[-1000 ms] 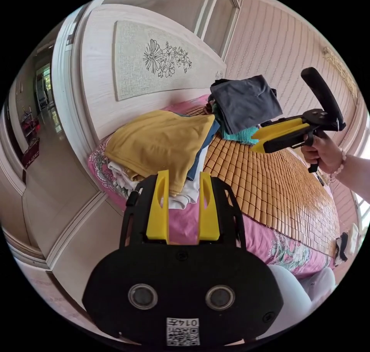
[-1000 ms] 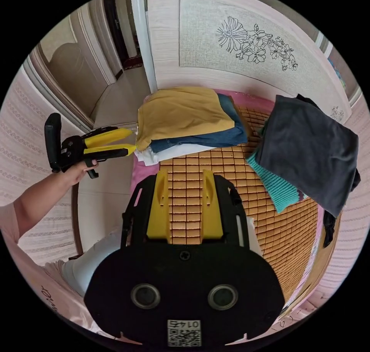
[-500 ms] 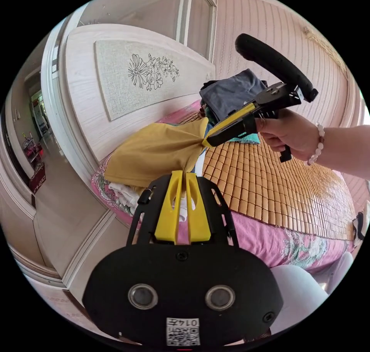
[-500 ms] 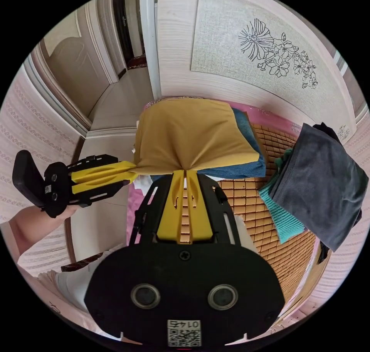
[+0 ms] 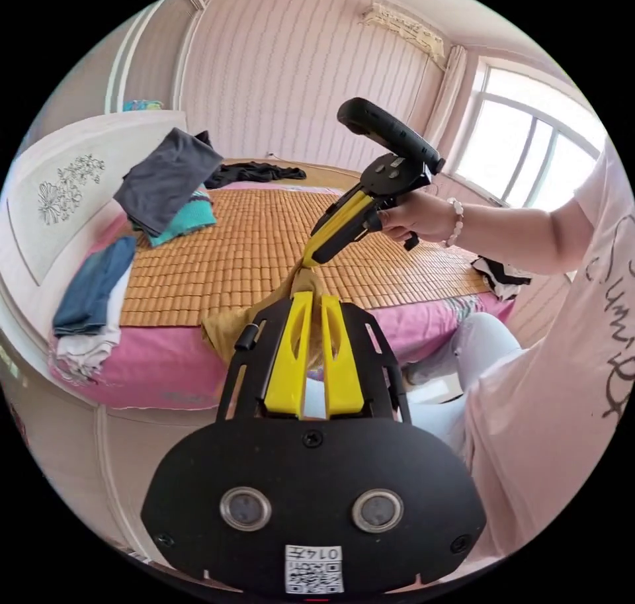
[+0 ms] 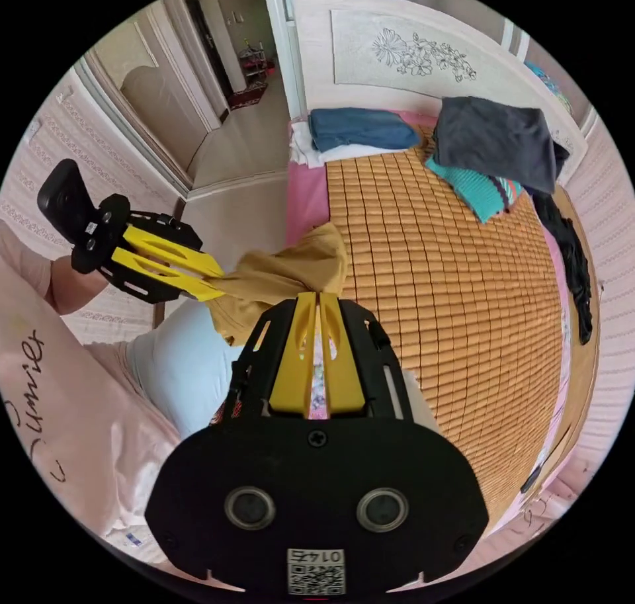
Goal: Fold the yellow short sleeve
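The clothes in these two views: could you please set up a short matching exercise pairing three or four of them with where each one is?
Things:
1. yellow short sleeve
2. blue garment
3. dark grey garment
4. black garment

Places:
A. on top of the teal piece
B. along the bamboo mat's far edge
C. held by both tools, off the bed
D. on the white stack by the headboard

Pairs: 1-C, 2-D, 3-A, 4-B

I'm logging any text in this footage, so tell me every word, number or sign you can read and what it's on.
No text reads clearly.
On the pink shirt: cursive print, cut off by the edge and folds; unreadable.
On the left gripper: a sticker with a code square and small mirrored digits; unreadable.
On the right gripper: a like sticker; unreadable.
On the headboard: a flower drawing, no words.
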The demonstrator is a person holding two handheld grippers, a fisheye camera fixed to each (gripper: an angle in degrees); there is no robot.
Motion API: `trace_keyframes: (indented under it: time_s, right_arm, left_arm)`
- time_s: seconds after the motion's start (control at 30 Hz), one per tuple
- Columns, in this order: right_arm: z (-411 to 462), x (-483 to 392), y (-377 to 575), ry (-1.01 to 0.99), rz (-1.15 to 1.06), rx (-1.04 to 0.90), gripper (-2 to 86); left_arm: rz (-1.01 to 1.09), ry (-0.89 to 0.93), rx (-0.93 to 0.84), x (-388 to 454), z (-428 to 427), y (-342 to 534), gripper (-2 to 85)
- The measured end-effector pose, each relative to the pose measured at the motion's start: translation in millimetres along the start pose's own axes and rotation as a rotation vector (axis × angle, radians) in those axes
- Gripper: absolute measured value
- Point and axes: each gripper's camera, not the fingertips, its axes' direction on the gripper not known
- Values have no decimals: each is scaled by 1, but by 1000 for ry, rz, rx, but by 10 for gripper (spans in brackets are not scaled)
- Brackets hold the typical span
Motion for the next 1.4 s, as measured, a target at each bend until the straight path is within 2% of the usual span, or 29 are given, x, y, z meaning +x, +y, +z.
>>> trace_keyframes:
  time_s: [0.13, 0.27, 0.33, 0.4, 0.43, 0.5, 0.57, 0.6, 0.63, 0.7, 0.8, 0.9, 1.1, 1.2, 1.33, 1.4]
  right_arm:
    - [44, 23, 73, 41, 183, -176, -7]
    - [28, 24, 101, -17, 264, -29, -3]
    - [27, 10, 99, -202, 236, 80, 16]
    - [39, -5, 88, -275, 199, 92, 51]
    - [50, -15, 77, -249, 179, 65, 85]
    - [69, -22, 61, -158, 187, 7, 102]
    - [88, -21, 53, -91, 187, -76, 79]
    - [90, -15, 54, -82, 208, -96, 39]
    - [76, -4, 61, -147, 234, -48, 15]
    - [32, 21, 85, -206, 298, 101, 6]
    - [-45, 75, 153, -189, 450, 297, 0]
    - [-78, 124, 235, -164, 619, 336, 2]
    - [-36, 170, 372, -82, 992, 118, 17]
    - [-34, 152, 400, -149, 984, 186, 35]
    - [-29, 149, 398, -149, 966, 185, 93]
    - [-29, 156, 393, -145, 974, 201, 116]
  left_arm:
    - [-134, 4, -36, 1, 8, 17, 3]
    - [-233, -157, -128, -27, 5, 34, 15]
    - [-264, -186, -178, -40, 12, 33, 38]
    - [-260, -216, -219, -52, 28, 19, 71]
    - [-258, -220, -221, -55, 32, 14, 78]
    - [-225, -209, -213, -66, 50, -12, 95]
    - [-208, -179, -261, -74, 69, -30, 94]
    - [-200, -164, -302, -78, 78, -44, 89]
    - [-186, -161, -309, -78, 78, -51, 88]
    - [-125, -190, -182, -65, 55, -78, 82]
    - [-106, -181, -43, -51, 30, -101, 76]
    - [-86, -129, -31, -35, 43, -117, 77]
    - [20, -5, -236, 18, 143, -125, 83]
    - [85, -19, -406, 41, 188, -131, 87]
    - [132, 139, -392, 72, 213, -153, 89]
    - [203, 115, -447, 102, 242, -165, 96]
